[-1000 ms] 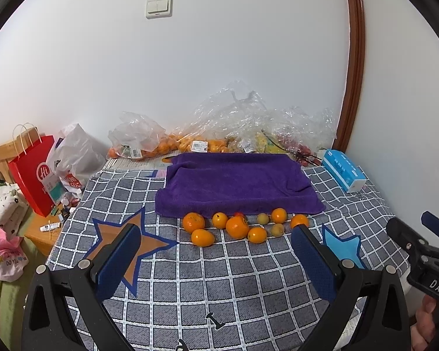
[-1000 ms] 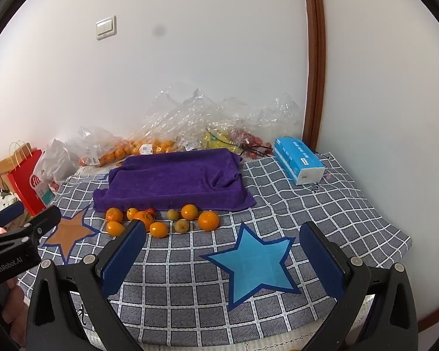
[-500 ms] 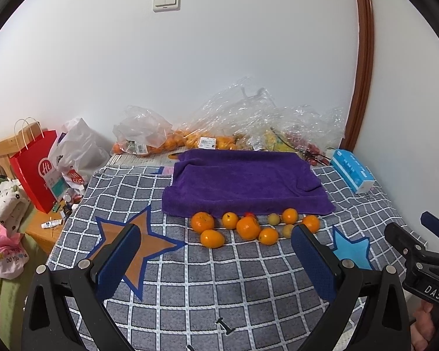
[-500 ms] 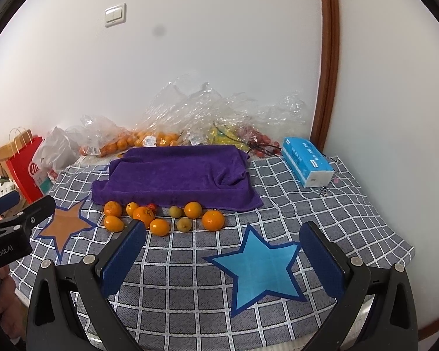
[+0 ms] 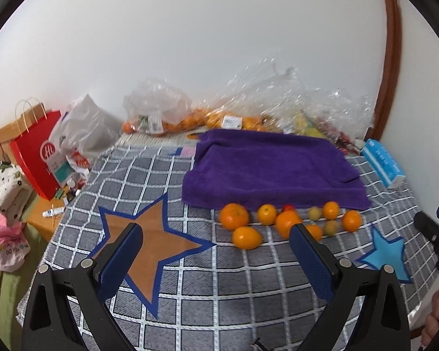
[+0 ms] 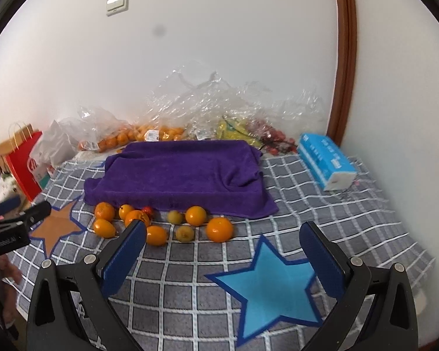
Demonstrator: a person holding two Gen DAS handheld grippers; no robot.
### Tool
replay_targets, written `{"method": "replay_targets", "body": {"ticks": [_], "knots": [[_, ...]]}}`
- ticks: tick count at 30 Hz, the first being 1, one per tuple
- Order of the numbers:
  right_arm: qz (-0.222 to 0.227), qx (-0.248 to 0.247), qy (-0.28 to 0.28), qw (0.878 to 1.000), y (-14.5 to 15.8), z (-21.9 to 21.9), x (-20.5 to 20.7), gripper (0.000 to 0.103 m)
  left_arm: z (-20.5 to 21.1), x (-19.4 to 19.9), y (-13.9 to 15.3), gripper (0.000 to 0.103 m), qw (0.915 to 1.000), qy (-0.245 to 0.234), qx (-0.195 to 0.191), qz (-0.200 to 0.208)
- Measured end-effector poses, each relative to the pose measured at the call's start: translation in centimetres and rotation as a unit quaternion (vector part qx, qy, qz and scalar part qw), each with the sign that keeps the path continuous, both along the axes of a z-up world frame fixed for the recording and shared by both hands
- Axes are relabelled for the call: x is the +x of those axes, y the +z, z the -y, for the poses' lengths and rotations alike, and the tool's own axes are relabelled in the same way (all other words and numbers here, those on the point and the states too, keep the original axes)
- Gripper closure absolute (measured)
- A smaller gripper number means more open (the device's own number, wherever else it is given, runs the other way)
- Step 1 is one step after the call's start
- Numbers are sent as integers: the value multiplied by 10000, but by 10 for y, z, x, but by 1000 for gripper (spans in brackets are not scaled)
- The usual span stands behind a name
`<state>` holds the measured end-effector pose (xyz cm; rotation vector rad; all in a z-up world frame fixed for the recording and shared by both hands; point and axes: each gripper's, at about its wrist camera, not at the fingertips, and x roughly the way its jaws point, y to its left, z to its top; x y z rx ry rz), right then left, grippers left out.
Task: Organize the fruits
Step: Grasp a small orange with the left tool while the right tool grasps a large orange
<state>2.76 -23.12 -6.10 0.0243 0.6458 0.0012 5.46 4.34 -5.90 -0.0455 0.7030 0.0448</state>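
Several loose fruits lie in a cluster on the checked cloth in front of a purple towel (image 5: 272,165) (image 6: 184,172): oranges (image 5: 234,216) (image 6: 219,229), an oval orange fruit (image 5: 246,237) (image 6: 104,228), small yellow-green fruits (image 5: 315,213) (image 6: 175,216) and a small red one (image 6: 147,210). My left gripper (image 5: 215,238) is open and empty, above the cloth short of the cluster. My right gripper (image 6: 224,238) is open and empty, just short of the fruits, above the blue star (image 6: 266,286).
Clear plastic bags of oranges and other fruit (image 5: 228,114) (image 6: 196,117) lie against the wall behind the towel. A blue tissue pack (image 5: 383,165) (image 6: 326,161) sits at the right. A red paper bag (image 5: 33,158) and clutter stand past the cloth's left edge.
Both grippers have moved forward toward the fruits, which now look larger and nearer. Both stay open and empty. Nothing on the cloth has moved.
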Motion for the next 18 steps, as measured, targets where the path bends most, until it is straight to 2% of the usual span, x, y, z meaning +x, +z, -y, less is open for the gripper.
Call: {"method": "replay_targets", "body": {"ticks": [4, 9, 15, 18], "knots": [[-296, 229, 3, 9993, -20, 11, 19, 4, -14, 12, -21, 7, 9997, -34, -70, -216], [-416, 181, -3, 9990, -42, 13, 37, 7, -22, 26, -42, 9, 9988, -142, -105, -461], [-724, 136, 37, 9973, -67, 13, 50, 20, -11, 48, -64, 10, 9965, -382, -256, -695], [-752, 80, 85, 9971, -73, 12, 55, 23, -3, 58, -73, 23, 9956, -482, -316, -743]]}}
